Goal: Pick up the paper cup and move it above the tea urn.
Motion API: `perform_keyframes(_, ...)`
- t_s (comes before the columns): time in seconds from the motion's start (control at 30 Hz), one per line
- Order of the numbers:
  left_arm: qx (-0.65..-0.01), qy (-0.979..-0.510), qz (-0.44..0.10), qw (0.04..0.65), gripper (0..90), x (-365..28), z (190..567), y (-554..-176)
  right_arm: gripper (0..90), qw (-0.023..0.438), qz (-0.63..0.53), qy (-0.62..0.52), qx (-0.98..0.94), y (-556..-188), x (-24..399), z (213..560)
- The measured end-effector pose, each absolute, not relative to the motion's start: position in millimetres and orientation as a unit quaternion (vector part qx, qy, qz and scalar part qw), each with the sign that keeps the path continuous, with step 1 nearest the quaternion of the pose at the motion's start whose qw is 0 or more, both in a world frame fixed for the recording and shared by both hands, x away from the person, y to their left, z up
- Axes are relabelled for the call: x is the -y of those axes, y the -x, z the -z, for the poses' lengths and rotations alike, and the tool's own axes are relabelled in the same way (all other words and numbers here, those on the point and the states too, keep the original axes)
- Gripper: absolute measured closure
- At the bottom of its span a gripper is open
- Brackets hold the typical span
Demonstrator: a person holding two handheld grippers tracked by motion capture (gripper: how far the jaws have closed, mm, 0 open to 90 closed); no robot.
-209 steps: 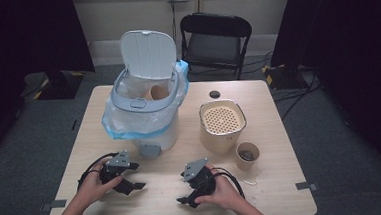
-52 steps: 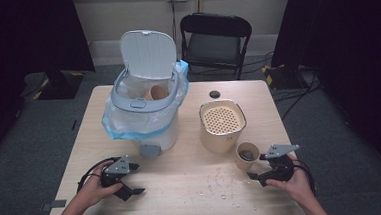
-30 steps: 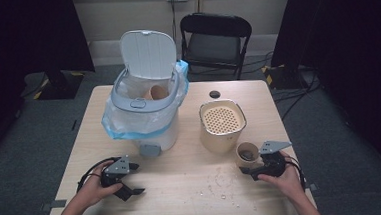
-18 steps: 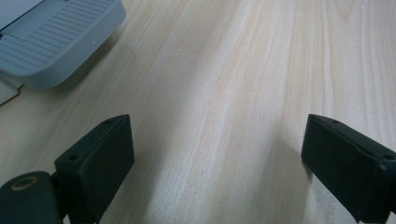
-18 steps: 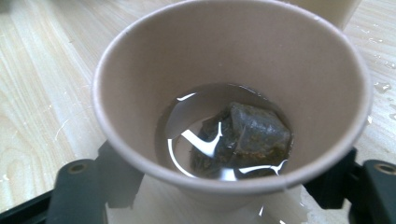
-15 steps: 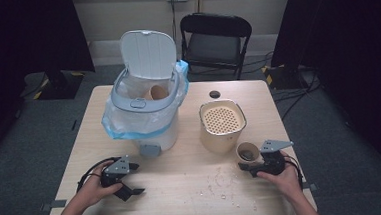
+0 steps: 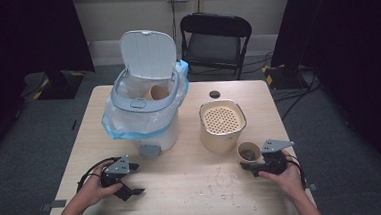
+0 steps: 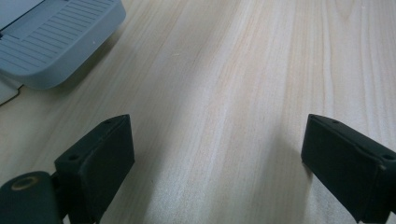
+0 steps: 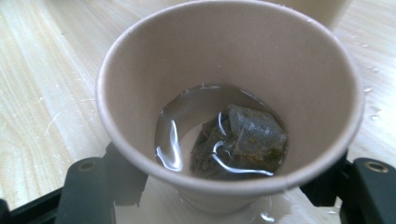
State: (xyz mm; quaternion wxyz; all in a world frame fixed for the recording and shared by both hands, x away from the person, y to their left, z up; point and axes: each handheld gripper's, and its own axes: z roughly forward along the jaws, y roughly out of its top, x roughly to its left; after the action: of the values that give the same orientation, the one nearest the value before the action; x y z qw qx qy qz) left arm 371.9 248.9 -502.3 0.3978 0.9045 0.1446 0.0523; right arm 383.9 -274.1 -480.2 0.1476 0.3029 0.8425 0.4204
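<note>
My right tongs (image 9: pixel 224 186) have been closing around the paper cup (image 9: pixel 229 98), seemingly gripping it; left tongs (image 8: pixel 215 158) gape empty.

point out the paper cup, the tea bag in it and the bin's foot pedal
paper cup (image 9: pixel 140 60), right gripper view, on its inner wall at the left
tea bag (image 9: pixel 247 137), right gripper view, on the middle of the wet bag
foot pedal (image 8: pixel 56 39), left gripper view, on its ribbed grey top

The paper cup's (image 9: pixel 229 107) base hides where the right gripper's fingers (image 9: pixel 126 179) meet its wall.
</note>
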Motion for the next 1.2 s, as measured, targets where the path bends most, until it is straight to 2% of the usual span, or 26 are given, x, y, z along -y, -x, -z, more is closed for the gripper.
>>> perform_keyframes(0.33, -0.144, -0.905, -0.051, 0.398, 8.8, -249, 502, -372, 31.1, 0.180, -0.389, -0.305, -0.851, -396, 283, 462)
perform_keyframes(1.2, -0.144, -0.905, -0.051, 0.397, 8.7, -249, 502, -372, 32.0, 0.204, -0.361, -0.319, -0.852, -440, 301, 440)
